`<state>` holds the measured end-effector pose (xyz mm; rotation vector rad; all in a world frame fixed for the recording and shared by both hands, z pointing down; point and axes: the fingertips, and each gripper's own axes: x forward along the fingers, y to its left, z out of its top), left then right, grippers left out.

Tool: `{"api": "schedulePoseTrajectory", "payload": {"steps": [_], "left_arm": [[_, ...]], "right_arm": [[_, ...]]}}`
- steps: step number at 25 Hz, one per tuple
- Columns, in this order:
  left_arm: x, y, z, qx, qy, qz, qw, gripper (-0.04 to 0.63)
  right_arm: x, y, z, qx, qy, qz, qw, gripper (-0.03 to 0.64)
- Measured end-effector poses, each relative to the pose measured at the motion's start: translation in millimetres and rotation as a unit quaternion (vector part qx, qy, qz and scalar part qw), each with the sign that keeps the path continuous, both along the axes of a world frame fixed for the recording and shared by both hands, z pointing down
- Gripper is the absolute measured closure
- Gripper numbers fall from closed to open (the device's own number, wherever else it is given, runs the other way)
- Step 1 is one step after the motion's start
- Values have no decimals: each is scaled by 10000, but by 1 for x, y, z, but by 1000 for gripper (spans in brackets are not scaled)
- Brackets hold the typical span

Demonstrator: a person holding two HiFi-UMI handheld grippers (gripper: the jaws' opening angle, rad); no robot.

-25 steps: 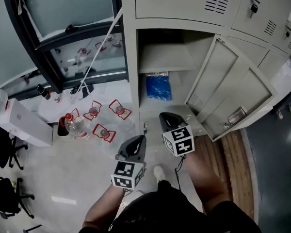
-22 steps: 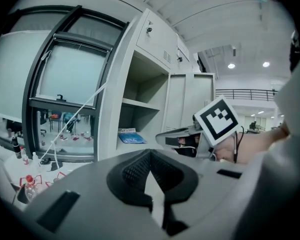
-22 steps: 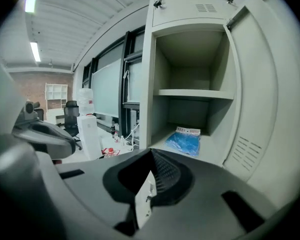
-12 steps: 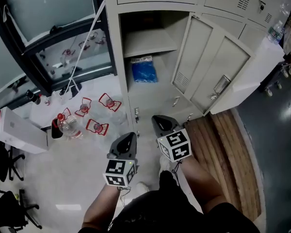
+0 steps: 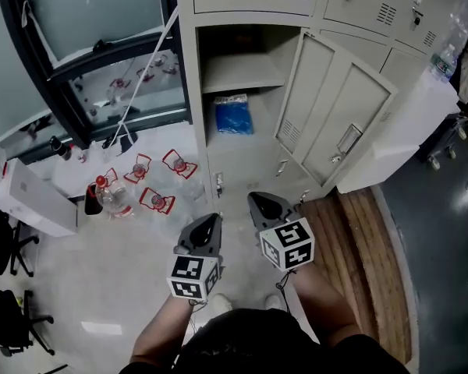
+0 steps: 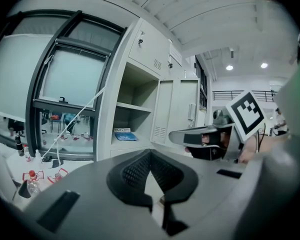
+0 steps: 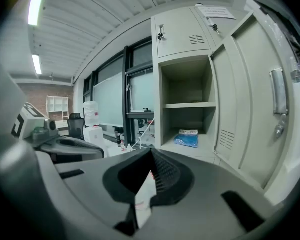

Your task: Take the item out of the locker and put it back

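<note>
Left tongs (image 6: pixel 150 153): we see the two pads pressed together at their tips and pinching nothing. They are held low in front of the person and point toward the locker (image 5: pixel 189 92).
Right tongs (image 7: pixel 151 151): the pads are likewise pressed together and pinch nothing. These tongs sit just beside the left tongs, slightly nearer the locker in the head view.
Blue bag (image 5: pixel 233 114): we find the task's item inside the open compartment, lying on the compartment's bottom below the shelf (image 5: pixel 238 72). It is well apart from both tongs.
Locker: a pale grey cabinet with one compartment open. The units above it and to its right are closed.
Door (image 5: pixel 335 107): it is swung wide open to the right of the compartment, and we see its inner face with a handle plate.
Bottles (image 5: pixel 109 197): a cluster with red caps and red labels stands on the floor (image 5: pixel 101 271), left of the locker and below the window (image 5: pixel 93 22).
</note>
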<state>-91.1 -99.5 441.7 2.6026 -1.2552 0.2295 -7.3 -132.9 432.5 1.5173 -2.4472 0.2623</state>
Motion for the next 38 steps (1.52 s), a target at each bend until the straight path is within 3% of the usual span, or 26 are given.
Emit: {"api": "schedulePoseTrajectory", "payload": {"steps": [18,38], "left_arm": [[87,55,-8,35,-57,-744,9972,591],[126,77,-3,53,-75,-1104,9938,591]], "right_arm": [[69,54,-7,29,-284,-920,9954,617],[104,73,1,22,-271,-1326,9908,617]]}}
